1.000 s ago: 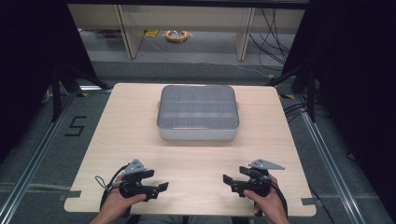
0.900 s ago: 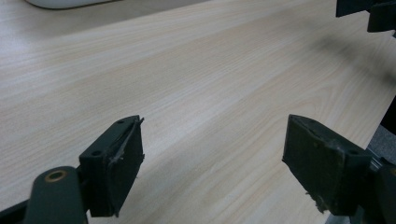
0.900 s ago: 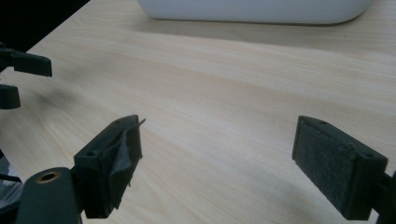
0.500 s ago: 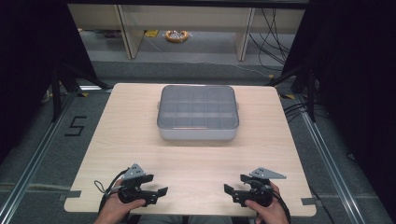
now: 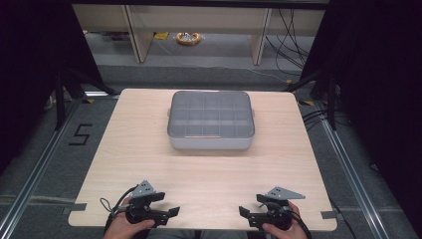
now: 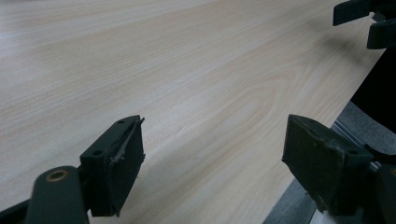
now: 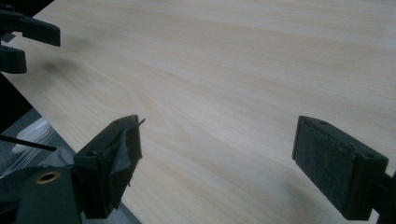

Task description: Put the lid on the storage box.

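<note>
Showing 2 grippers: left gripper (image 5: 171,211) | right gripper (image 5: 243,211) | 1 lidded box (image 5: 210,119)

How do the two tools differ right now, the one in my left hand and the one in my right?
In the high view the left tool sits at the near left of the table and its jaws point right; the right tool sits at the near right and its jaws point left, so they face each other. The grey plate on the left one stands more upright; the right one's lies flatter. Both are black, open, empty, and far from the lidded box.
</note>
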The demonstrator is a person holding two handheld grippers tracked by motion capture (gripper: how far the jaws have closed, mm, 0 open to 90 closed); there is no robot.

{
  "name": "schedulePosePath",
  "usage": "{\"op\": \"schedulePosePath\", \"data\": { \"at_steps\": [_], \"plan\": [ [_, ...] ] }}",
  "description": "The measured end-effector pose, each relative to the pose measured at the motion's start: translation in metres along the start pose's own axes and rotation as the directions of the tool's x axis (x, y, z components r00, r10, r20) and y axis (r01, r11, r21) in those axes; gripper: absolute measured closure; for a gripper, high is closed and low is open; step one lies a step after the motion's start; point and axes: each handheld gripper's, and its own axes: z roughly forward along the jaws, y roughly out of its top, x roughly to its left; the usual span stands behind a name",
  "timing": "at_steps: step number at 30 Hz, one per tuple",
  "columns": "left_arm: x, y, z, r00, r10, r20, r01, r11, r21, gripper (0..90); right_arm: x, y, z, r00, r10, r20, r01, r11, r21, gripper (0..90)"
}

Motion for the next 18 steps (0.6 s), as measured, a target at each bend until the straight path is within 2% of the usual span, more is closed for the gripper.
{"op": "schedulePosePath", "data": {
  "at_steps": [1,3,5,9,10,18],
  "plan": [
    [-0.0007,-0.0004,0.0009,0.9999,-0.013,-0.003,0.013,0.9999,-0.007,19.9,-0.0010,-0.0004,0.0009,0.9999,-0.011,-0.009,0.011,1.000,0.001,16.8],
    [0.0010,-0.0004,0.0011,1.0000,0.000,-0.006,0.000,1.0000,0.006,20.0,-0.0011,-0.0016,0.0012,0.9994,-0.031,0.013,0.031,0.999,0.012,17.0],
    [0.0007,-0.0006,0.0023,0.9999,-0.015,-0.007,0.015,0.9999,0.002,20.1,-0.0021,-0.0024,0.0039,0.9988,-0.042,0.025,0.042,0.999,0.020,17.0],
    [0.0004,-0.0008,0.0028,0.9999,-0.010,-0.001,0.010,0.9999,0.001,20.1,-0.0017,-0.0018,0.0028,0.9993,-0.033,0.018,0.033,0.999,0.018,17.0],
    [0.0005,-0.0006,0.0028,0.9999,-0.011,-0.002,0.011,0.9999,0.002,20.1,-0.0013,-0.0018,0.0025,0.9997,-0.024,0.003,0.024,0.999,0.022,17.0],
    [0.0021,-0.0001,0.0022,0.9999,-0.013,-0.003,0.013,0.9999,0.007,20.2,-0.0019,-0.0017,0.0027,0.9995,-0.030,0.009,0.030,0.999,0.020,17.0]
  ]
}}
